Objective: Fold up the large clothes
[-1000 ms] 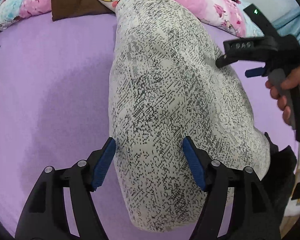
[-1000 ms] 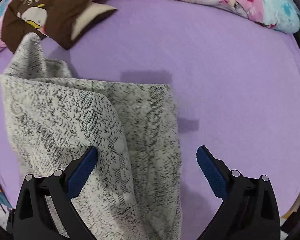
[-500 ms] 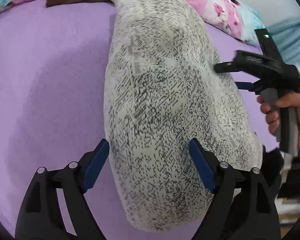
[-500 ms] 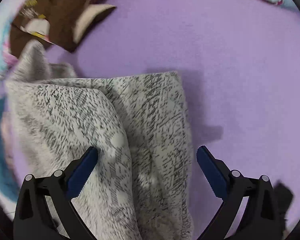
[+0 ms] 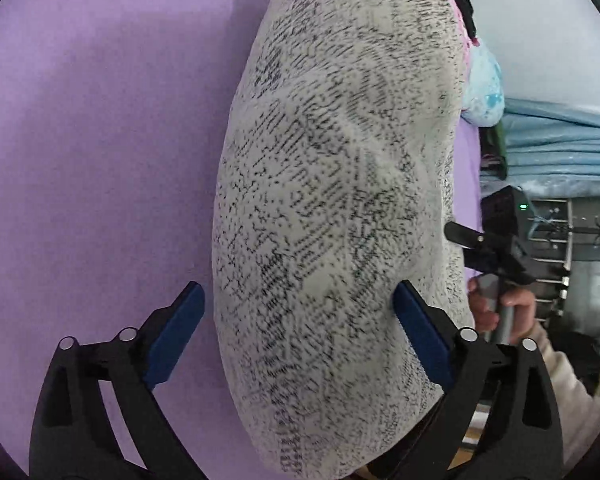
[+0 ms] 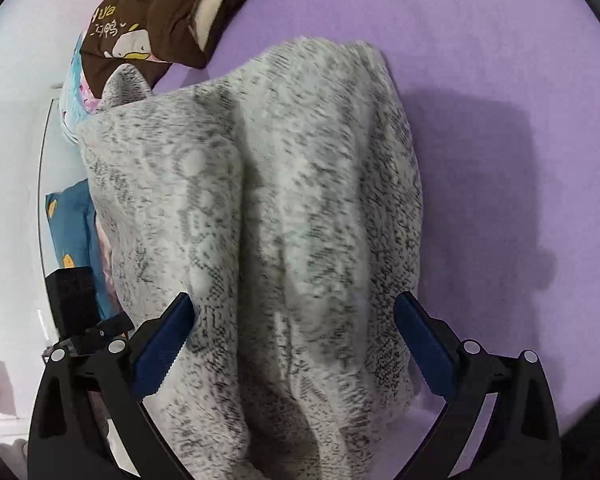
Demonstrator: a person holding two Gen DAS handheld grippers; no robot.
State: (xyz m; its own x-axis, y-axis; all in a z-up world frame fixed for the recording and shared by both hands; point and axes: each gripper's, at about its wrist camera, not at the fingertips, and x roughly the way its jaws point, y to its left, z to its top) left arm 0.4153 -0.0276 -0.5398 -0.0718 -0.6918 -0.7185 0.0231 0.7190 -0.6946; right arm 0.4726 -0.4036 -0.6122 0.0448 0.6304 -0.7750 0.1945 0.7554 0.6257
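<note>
The left gripper (image 5: 298,322) has just been opening its jaws: the blue pads now stand as wide as they go, with the speckled grey-and-white knitted garment (image 5: 340,208) bulging up between them. The left-hand pad (image 5: 176,336) hangs clear of the cloth over bare purple bedsheet (image 5: 92,160); the right-hand pad sits just beside or against the fabric, but nothing is pinched. Compared with a second ago the folded bundle fills more of this view and runs forward from between the fingers, so the gripper has dropped closer and tilted down onto it.

The right gripper (image 6: 292,328) is also spread wide, not clamped on anything. The same garment (image 6: 268,220) lies between and beyond its fingers, one layer lapped over another with a lengthwise crease near the middle. Earlier the cloth reached only the left finger and the right one stood over bare sheet; now the fabric spans almost the full gap, its right edge just inside the right-hand pad. A brown printed cushion (image 6: 152,28) lies well ahead, past the garment's far end.

Judging from this, a fold has been laid down and released, and both tools are lowering toward the near edge for a fresh grasp, probably to double the bundle over.
</note>
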